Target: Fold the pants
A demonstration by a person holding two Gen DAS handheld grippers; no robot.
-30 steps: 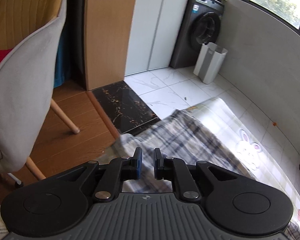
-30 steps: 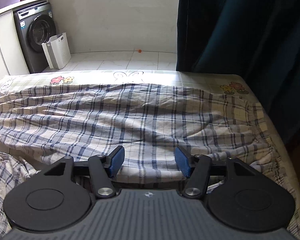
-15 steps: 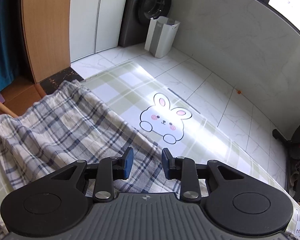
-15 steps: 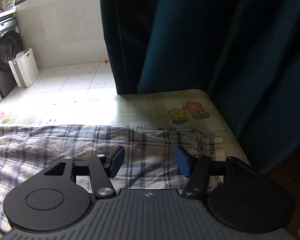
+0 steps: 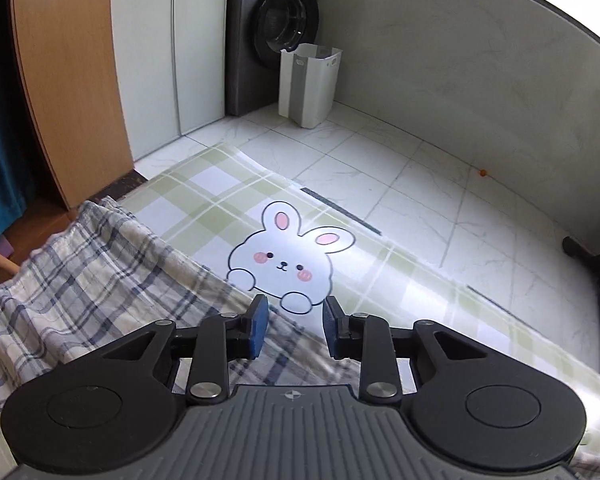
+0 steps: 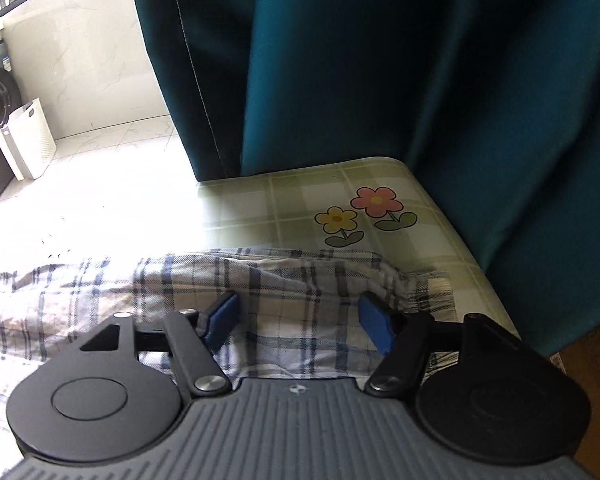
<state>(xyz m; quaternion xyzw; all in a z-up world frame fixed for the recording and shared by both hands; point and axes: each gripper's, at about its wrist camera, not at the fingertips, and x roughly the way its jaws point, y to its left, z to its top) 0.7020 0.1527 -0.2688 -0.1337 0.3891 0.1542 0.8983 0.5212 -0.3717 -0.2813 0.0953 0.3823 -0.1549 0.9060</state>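
On tablecloth (image 5: 204, 188), plaid pants (image 5: 100, 280), curtain (image 6: 420, 80) behind

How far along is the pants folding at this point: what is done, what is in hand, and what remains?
Done: the plaid pants lie spread on the checked tablecloth.

In hand: nothing gripped. The left gripper is open at the pants' far edge beside the bunny print. The right gripper, its jaws opening, sits over the end of the pants by the flower prints.

Left: no compact fold is visible.

Washing machine (image 5: 272, 36), white bin (image 5: 310, 84), bunny-print tablecloth (image 5: 204, 196), teal curtain (image 6: 380, 60)
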